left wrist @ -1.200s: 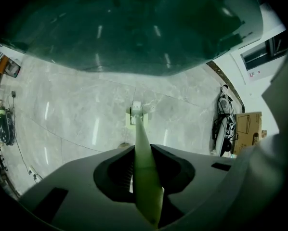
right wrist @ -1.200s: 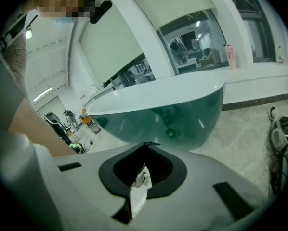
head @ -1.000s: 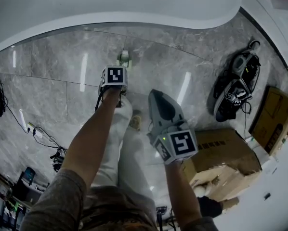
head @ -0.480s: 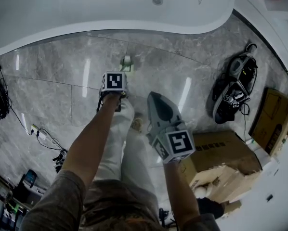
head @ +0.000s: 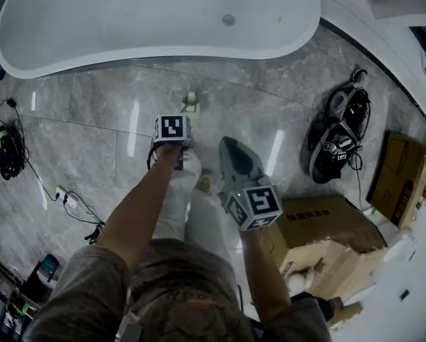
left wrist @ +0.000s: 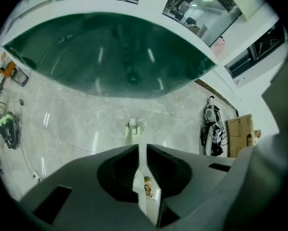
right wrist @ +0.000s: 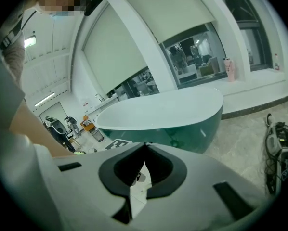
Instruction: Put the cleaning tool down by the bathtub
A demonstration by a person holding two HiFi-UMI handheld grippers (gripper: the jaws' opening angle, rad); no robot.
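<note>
The cleaning tool's small white and green head [head: 190,103] rests on the grey floor a short way in front of the bathtub [head: 156,20]. Its thin white handle [left wrist: 142,162] runs up from the head [left wrist: 133,127] and passes between the jaws of my left gripper [left wrist: 142,150]. Those jaws are closing, and their pads press on the handle. In the head view the left gripper [head: 172,130] points down at the floor, its jaws hidden under its marker cube. My right gripper [head: 231,148] hangs beside it with its jaws [right wrist: 145,146] meeting at the tips and nothing between them.
A black device with tangled cables [head: 338,134] lies on the floor at the right. Cardboard boxes [head: 327,223] stand at the lower right, another [head: 402,177] by the wall. Cables [head: 63,198] and dark gear [head: 6,152] lie at the left. The person's white trouser legs [head: 191,212] are below the grippers.
The head view has tilted, so more of the bathtub shows. The tool's head stays on the floor by the tub, and both grippers keep about the same places.
</note>
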